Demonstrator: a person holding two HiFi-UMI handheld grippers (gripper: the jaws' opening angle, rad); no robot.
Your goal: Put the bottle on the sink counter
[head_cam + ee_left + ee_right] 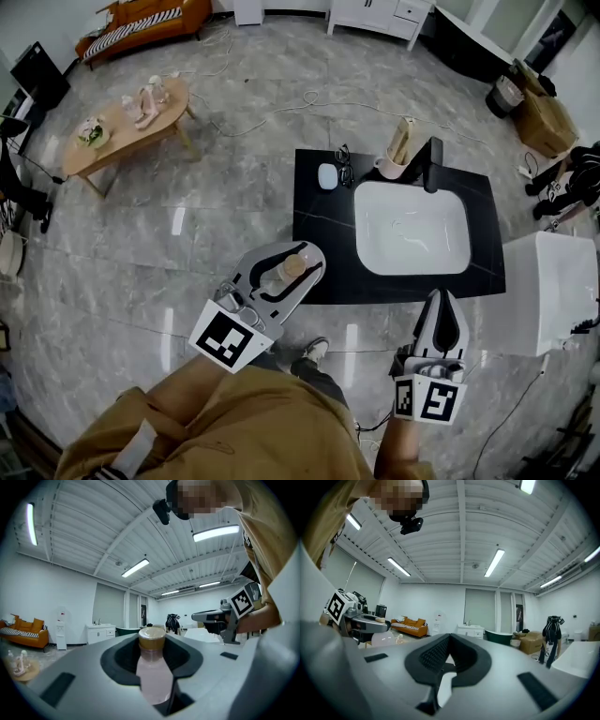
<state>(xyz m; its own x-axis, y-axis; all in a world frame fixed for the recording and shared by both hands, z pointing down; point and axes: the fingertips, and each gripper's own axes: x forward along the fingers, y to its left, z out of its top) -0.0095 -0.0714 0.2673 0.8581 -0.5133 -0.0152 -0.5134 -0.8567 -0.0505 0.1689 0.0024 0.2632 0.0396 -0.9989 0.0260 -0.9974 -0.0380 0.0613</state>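
Black tabletop lies just ahead of the left gripper in the head view; the left gripper view shows its fingers pinching the pink bottle (aim for the bare patch left of the basin); the right gripper view shows the right gripper, fingers pressed together, empty.
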